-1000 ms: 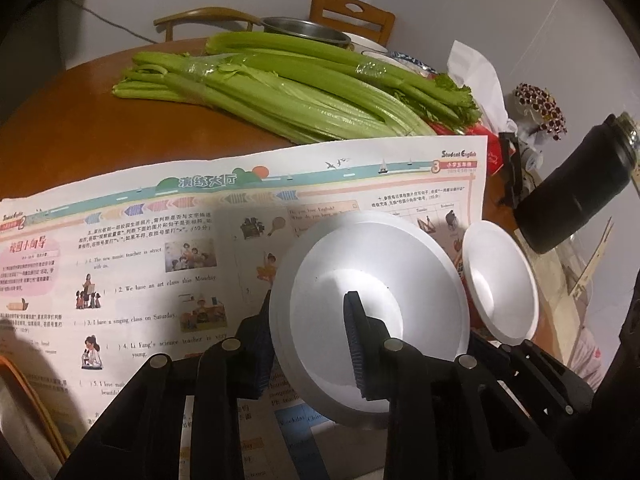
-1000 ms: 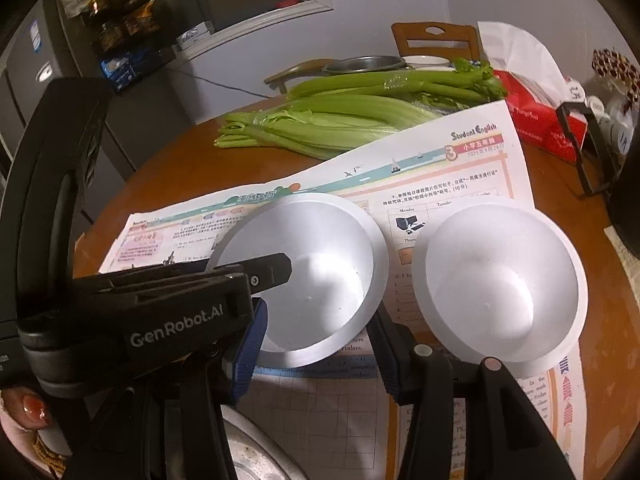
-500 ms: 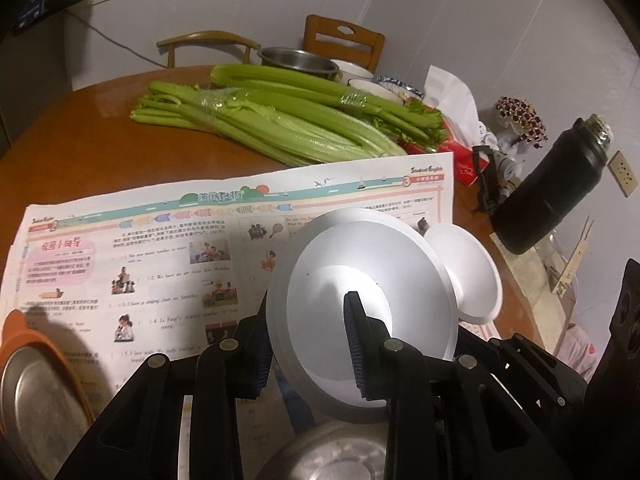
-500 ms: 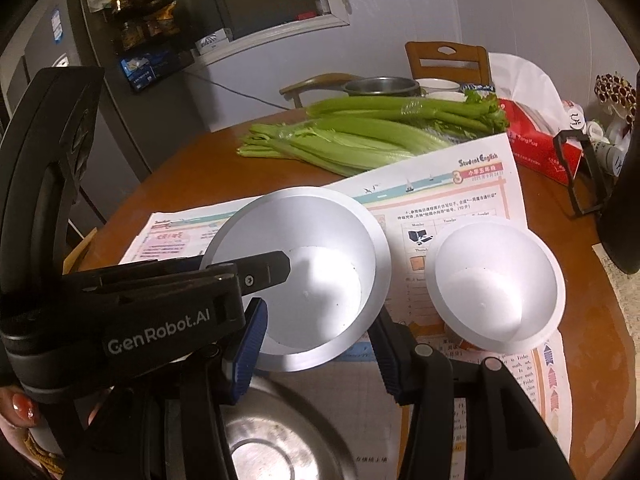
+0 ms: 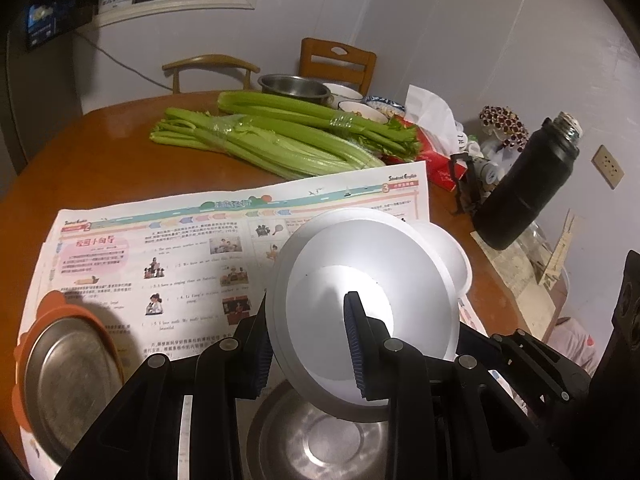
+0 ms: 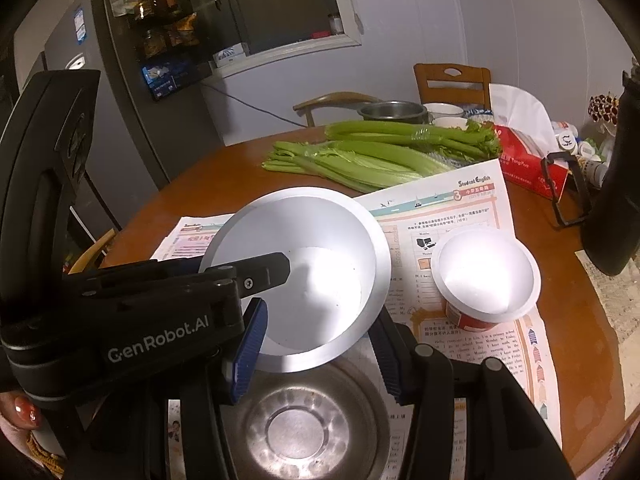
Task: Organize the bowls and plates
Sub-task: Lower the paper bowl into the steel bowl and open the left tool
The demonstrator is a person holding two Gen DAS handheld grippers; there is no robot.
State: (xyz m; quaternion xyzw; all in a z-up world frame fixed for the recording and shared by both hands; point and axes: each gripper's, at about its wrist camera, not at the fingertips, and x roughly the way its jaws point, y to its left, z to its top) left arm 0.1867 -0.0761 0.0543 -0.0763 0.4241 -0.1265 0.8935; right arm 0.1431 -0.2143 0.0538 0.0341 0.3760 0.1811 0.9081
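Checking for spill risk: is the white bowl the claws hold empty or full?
Empty. The white bowl shows a bare white inside down to its flat bottom in both wrist views, tilted, above the steel bowl.

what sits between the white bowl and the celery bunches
Only the printed newspaper; that stretch between the big white plastic bowl and the green celery bunches shows in the right wrist view.

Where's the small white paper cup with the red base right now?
In the right wrist view, the small white paper cup with the red base stands on the printed newspaper, right of the large white bowl.
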